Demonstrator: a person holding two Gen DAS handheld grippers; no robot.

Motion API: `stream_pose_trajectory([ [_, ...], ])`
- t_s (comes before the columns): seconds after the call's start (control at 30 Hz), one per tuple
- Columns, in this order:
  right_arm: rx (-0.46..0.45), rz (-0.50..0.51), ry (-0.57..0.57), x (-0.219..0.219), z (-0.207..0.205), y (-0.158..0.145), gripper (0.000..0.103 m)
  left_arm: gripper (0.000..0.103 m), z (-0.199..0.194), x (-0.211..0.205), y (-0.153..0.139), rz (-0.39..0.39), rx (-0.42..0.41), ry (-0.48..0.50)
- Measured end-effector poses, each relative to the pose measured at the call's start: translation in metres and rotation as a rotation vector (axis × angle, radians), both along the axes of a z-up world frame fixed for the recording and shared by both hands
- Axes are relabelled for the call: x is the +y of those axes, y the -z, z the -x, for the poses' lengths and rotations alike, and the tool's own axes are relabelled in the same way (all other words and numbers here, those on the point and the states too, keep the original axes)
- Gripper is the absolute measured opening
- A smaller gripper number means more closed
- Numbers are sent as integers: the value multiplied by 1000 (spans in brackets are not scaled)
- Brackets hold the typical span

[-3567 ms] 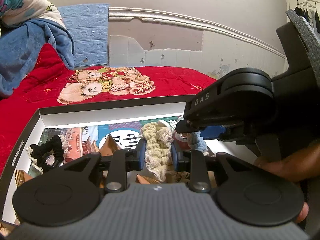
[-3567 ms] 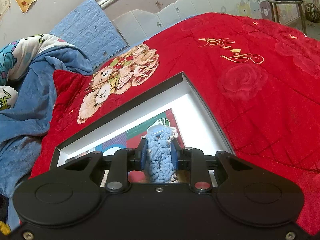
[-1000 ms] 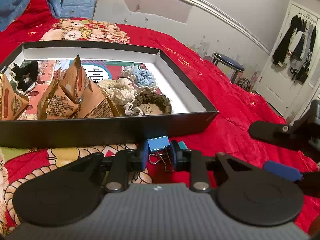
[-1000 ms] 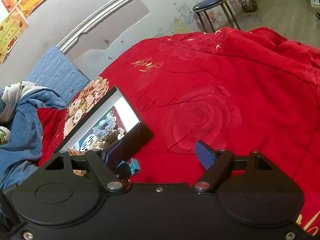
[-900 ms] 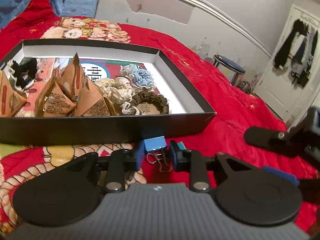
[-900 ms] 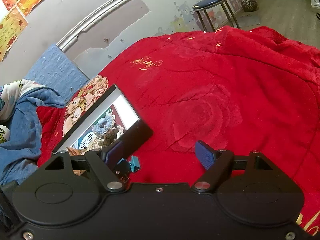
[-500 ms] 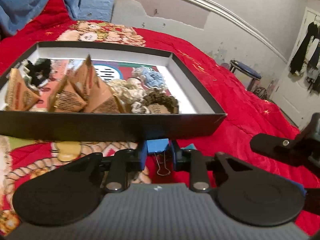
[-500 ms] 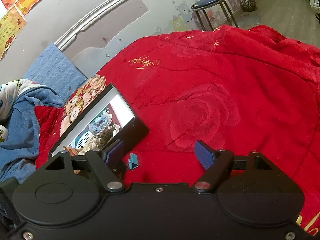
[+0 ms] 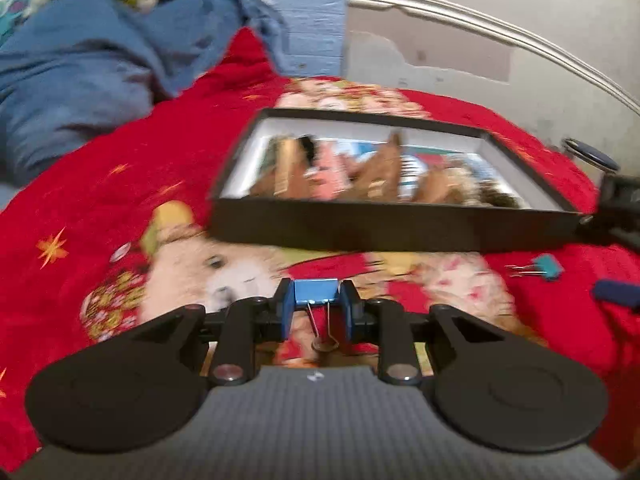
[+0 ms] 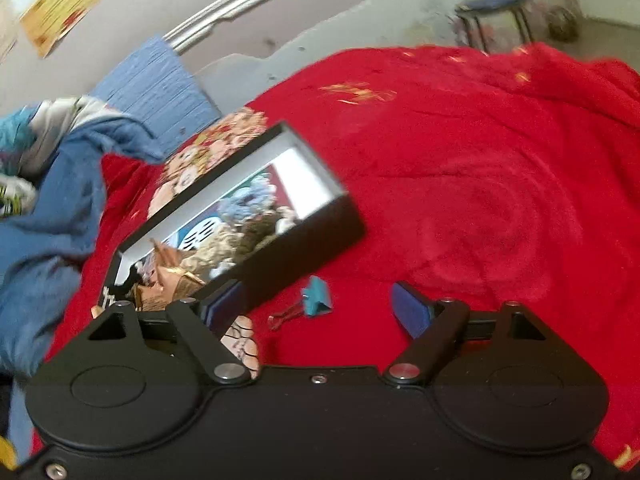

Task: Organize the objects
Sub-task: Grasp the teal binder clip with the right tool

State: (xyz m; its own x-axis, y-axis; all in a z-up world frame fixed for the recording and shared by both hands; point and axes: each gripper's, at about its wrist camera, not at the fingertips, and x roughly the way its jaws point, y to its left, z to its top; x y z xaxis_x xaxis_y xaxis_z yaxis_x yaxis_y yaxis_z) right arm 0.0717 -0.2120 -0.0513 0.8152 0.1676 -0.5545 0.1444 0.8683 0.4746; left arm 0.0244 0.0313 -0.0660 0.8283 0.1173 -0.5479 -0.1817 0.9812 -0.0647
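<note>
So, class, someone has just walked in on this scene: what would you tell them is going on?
A person is tidying small items on a red blanket into a black box. The left gripper is shut on a blue binder clip, held in front of the box. The right gripper is open, empty, and close to a teal binder clip lying on the blanket outside the box. The box holds hair scrunchies and brown packets, blurred here.

Blue binder clip held aloft; teal clip lies beside the black box.
</note>
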Motion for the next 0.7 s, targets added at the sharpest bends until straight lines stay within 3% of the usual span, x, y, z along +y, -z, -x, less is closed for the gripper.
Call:
stream_pose_trajectory([
  [0.1, -32, 81, -56, 18, -6, -1, 83, 28, -5, 9, 1, 71, -32, -26],
  [0.23, -23, 241, -91, 44, -12, 2, 83, 28, -8, -2, 6, 20, -47, -7],
  [0.4, -10, 398, -131, 72, -21, 9, 79, 29, -5, 1, 9, 38, -56, -4],
  [0.53, 11, 491, -131, 87, -23, 16, 70, 29, -5, -2, 9, 16, -52, -6],
  [0.7, 13, 543, -121, 92, -19, 17, 50, 29, -6, -4, 9, 12, -52, -7],
])
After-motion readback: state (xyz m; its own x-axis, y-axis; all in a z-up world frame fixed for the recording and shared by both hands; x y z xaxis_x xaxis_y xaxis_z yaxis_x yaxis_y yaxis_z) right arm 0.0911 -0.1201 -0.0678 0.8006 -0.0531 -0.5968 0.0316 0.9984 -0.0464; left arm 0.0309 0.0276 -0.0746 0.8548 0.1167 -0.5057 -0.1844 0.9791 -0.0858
